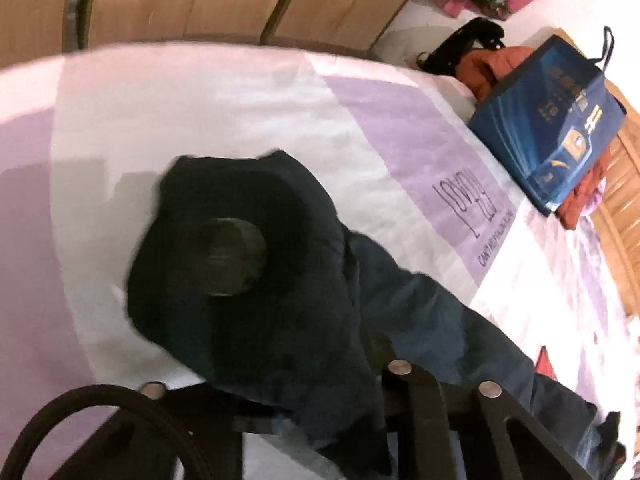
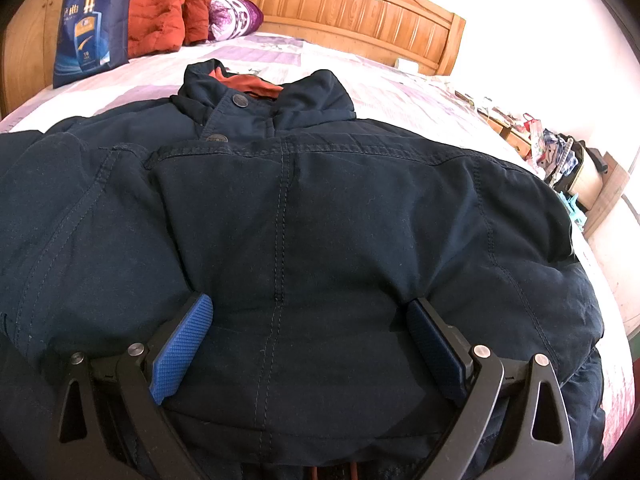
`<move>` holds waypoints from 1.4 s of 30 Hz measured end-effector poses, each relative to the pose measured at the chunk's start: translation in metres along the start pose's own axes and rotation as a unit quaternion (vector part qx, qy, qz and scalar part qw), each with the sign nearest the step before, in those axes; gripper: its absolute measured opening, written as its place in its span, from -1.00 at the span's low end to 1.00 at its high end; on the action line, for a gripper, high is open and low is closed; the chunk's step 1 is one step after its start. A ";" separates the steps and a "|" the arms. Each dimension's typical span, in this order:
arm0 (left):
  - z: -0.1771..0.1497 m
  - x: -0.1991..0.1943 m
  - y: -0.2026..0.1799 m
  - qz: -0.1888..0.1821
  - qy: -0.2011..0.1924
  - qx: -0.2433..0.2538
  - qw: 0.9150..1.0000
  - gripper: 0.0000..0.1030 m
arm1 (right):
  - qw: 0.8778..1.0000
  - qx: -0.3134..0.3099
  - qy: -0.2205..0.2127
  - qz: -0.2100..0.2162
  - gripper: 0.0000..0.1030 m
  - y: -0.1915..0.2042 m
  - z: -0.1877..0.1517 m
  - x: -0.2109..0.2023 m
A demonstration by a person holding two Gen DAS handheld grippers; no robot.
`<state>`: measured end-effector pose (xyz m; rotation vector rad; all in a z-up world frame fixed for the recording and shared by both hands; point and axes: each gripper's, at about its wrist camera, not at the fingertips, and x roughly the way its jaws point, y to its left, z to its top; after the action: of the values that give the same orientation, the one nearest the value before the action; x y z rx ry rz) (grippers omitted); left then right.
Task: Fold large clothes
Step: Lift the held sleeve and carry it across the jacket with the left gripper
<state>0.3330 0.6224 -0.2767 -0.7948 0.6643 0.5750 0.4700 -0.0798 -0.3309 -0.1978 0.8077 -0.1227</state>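
- Left wrist view: the dark navy jacket (image 1: 280, 280) sleeve lies over the purple-and-white bedspread (image 1: 200, 120), its cuff end bunched up with a round dark button (image 1: 232, 262) showing.
- The left claw (image 1: 320, 408) is buried under that fabric; its tips are hidden, yet cloth drapes right over the frame and the fingers look drawn in, so I read it as clamped on the sleeve.
- Risk here: the picture is smeared with motion, and a thin pinch on thick padded cloth could slip loose mid-swing, dropping the sleeve short of the body.
- The blue bag (image 1: 548, 120) stands near the bed's edge, well apart from the sleeve; a wide sweep could still send fabric that way.
- Right wrist view: the jacket (image 2: 300, 220) lies front up across the middle of the bed, collar toward the wooden headboard (image 2: 340, 4).
- The right claw (image 2: 308, 344) stands wide apart, blue pads (image 2: 182, 348) resting on the lower front on either side of the placket, gripping nothing.
- Risk: with no hold there, a tug on the sleeve could drag the whole body askew or wrinkle it.
- The orange coat (image 2: 168, 16) by the headboard sits well clear.
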 end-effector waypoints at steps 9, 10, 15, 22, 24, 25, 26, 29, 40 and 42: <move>0.013 -0.037 -0.031 0.014 -0.045 0.068 0.997 -0.80 | 1.000 0.000 0.000 0.000 0.91 0.000 0.000 0.000; 0.016 -0.045 -0.039 0.008 -0.053 0.081 0.995 -0.80 | 1.000 0.000 0.000 0.000 0.91 0.000 0.000 0.000; 0.025 -0.094 -0.098 -0.033 -0.088 0.154 0.984 -0.83 | 1.000 -0.001 0.001 -0.001 0.92 0.000 0.000 0.001; -0.001 -0.157 -0.225 -0.124 -0.109 0.271 0.948 -0.85 | 1.000 0.000 0.011 0.005 0.95 -0.002 0.004 0.001; -0.022 -0.173 -0.270 -0.159 -0.104 0.307 0.933 -0.85 | 1.000 -0.001 0.021 0.012 0.94 -0.004 0.009 -0.002; -0.032 -0.178 -0.288 -0.173 -0.099 0.321 0.926 -0.85 | 1.000 -0.010 0.026 0.012 0.93 -0.004 0.014 -0.007; -0.044 -0.184 -0.306 -0.186 -0.094 0.336 0.919 -0.85 | 1.000 -0.017 0.025 0.009 0.93 -0.006 0.018 -0.016; -0.087 -0.196 -0.363 -0.229 -0.073 0.373 0.896 -0.86 | 0.999 0.009 -0.031 0.029 0.93 -0.029 0.025 -0.063; -0.292 -0.202 -0.510 -0.356 0.037 0.431 0.828 -0.86 | 0.997 0.005 -0.080 0.002 0.93 -0.157 -0.033 -0.156; -0.342 -0.192 -0.521 -0.357 0.062 0.453 0.815 -0.86 | 0.998 0.012 -0.063 -0.008 0.93 -0.180 -0.051 -0.158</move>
<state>0.4548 0.0118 -0.0814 -0.1198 0.6064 -0.4931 0.3179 -0.2325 -0.2140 -0.1876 0.6791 -0.1330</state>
